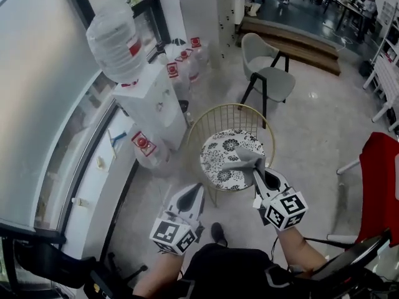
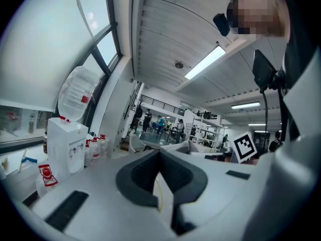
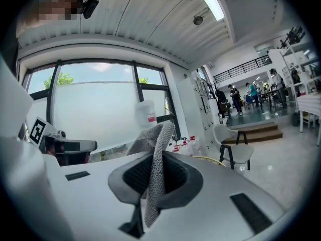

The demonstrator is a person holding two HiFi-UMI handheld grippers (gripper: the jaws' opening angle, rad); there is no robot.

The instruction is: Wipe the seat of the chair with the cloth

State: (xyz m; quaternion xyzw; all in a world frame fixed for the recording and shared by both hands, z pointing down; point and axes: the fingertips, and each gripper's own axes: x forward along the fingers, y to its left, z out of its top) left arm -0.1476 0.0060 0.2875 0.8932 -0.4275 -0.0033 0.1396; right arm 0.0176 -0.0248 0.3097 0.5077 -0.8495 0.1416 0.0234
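A round chair with a black-and-white floral seat (image 1: 219, 161) and a gold wire back (image 1: 215, 114) stands just ahead of me on the floor. My right gripper (image 1: 255, 172) is shut on a grey knitted cloth (image 1: 242, 161), which hangs over the seat's right part. In the right gripper view the cloth (image 3: 155, 154) sticks up out of the closed jaws of the right gripper (image 3: 149, 187) and folds over. My left gripper (image 1: 197, 189) hovers at the seat's near left edge, shut and holding nothing. The left gripper (image 2: 161, 172) shows its pads pressed together.
A white water dispenser (image 1: 154, 101) with a large bottle (image 1: 115, 39) stands at the left by the window, with several spare bottles (image 1: 182, 67) around it. A grey chair (image 1: 269, 67) is beyond the floral one. A red chair (image 1: 379, 176) is at the right.
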